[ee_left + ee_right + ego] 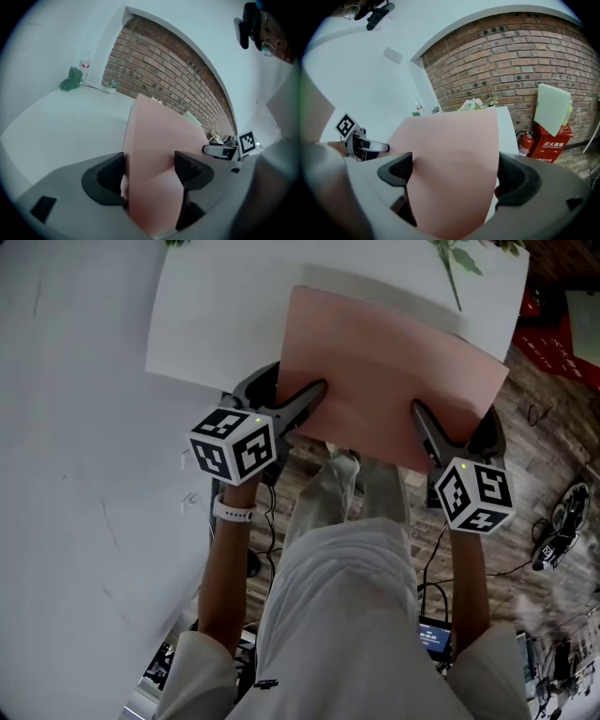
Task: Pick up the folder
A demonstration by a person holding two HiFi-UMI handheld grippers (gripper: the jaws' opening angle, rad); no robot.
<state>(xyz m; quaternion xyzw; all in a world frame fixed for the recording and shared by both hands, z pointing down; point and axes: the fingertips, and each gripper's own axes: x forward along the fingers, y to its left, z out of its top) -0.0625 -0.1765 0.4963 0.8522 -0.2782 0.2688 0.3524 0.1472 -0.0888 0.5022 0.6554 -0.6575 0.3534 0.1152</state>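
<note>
The pink folder (384,371) is off the white table (216,324), and its near edge hangs over the floor. My left gripper (291,395) is shut on its near left corner. In the left gripper view the folder (159,140) fills the gap between the jaws of the left gripper (152,171) and touches both. My right gripper (455,432) stands wide open around the near right corner, one finger over the sheet. In the right gripper view the folder (450,159) lies across the jaws of the right gripper (454,176), with a slit beside the right one.
A green plant stem (450,263) lies at the table's far edge. A white wall (75,474) runs along the left. Cables and devices (553,531) lie on the wooden floor at right. A fire extinguisher (526,143) and a red box (553,140) stand by the brick wall.
</note>
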